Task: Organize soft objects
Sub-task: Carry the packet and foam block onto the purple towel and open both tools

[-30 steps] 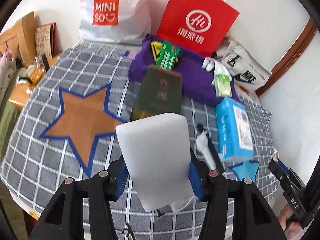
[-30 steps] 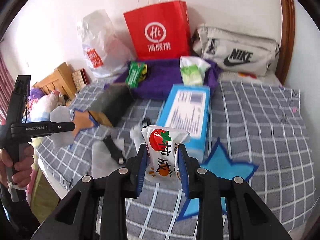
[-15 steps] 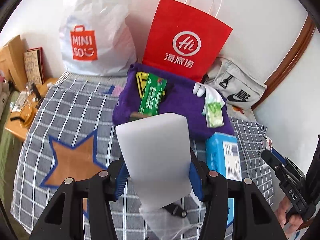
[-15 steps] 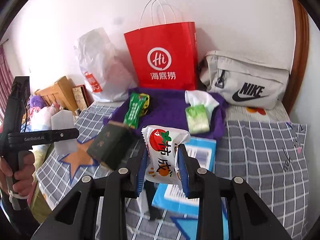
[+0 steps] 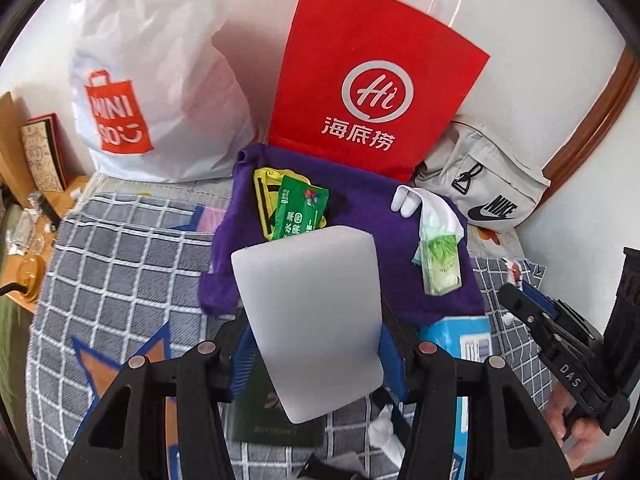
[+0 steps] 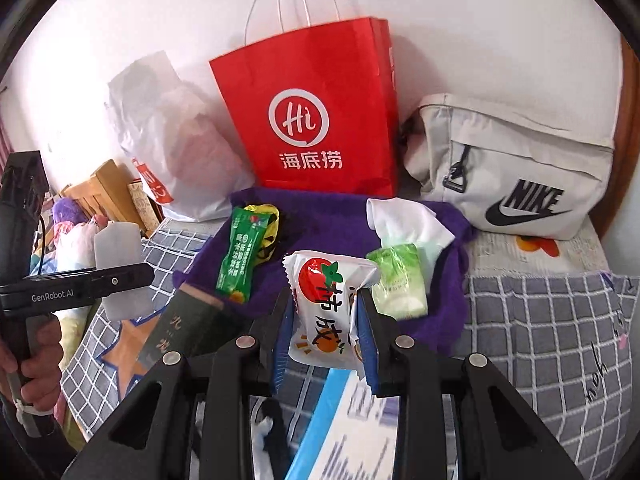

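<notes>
My left gripper (image 5: 314,354) is shut on a white sponge block (image 5: 310,312), held above the near edge of a purple towel (image 5: 368,216); the block also shows in the right wrist view (image 6: 118,268). My right gripper (image 6: 326,336) is shut on a white snack packet with a tomato print (image 6: 326,304), held over the towel's near edge (image 6: 320,220). On the towel lie a green packet (image 5: 302,210), a yellow item (image 5: 266,188), a white sock (image 5: 434,210) and a green tissue pack (image 5: 440,266).
A red paper bag (image 5: 372,76), a white Miniso bag (image 5: 152,80) and a grey Nike bag (image 5: 484,188) stand behind the towel. A dark green booklet (image 6: 180,332) and a blue box (image 5: 464,340) lie on the checked bedspread (image 5: 120,272). A bedside table (image 5: 24,264) is at left.
Both grippers have moved forward toward the purple towel and bags, each keeping its object. The booklet and blue box have slid down under the grippers in view.
</notes>
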A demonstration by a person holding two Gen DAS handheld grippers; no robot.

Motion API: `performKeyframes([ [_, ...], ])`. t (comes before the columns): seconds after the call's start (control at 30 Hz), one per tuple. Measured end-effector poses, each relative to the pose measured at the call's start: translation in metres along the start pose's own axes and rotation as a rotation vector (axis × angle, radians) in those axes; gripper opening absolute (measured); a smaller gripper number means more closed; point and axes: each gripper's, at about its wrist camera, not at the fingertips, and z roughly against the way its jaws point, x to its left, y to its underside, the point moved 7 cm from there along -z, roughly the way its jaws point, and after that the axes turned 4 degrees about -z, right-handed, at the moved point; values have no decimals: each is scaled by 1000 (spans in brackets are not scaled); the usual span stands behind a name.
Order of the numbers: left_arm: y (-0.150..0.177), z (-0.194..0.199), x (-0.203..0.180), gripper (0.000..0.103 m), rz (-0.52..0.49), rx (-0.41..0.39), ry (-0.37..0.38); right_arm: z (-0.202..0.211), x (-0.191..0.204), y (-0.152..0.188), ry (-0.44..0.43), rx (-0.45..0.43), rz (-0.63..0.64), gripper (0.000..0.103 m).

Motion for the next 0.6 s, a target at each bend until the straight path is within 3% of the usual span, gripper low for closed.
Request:
performKeyframes([
  [0.33, -30, -44, 0, 52, 26, 29, 29, -60, -4, -19, 10, 70, 25, 32],
  [0.6, -38, -82, -2, 53, 32, 59, 35, -95, -16, -12, 14, 124, 27, 32],
])
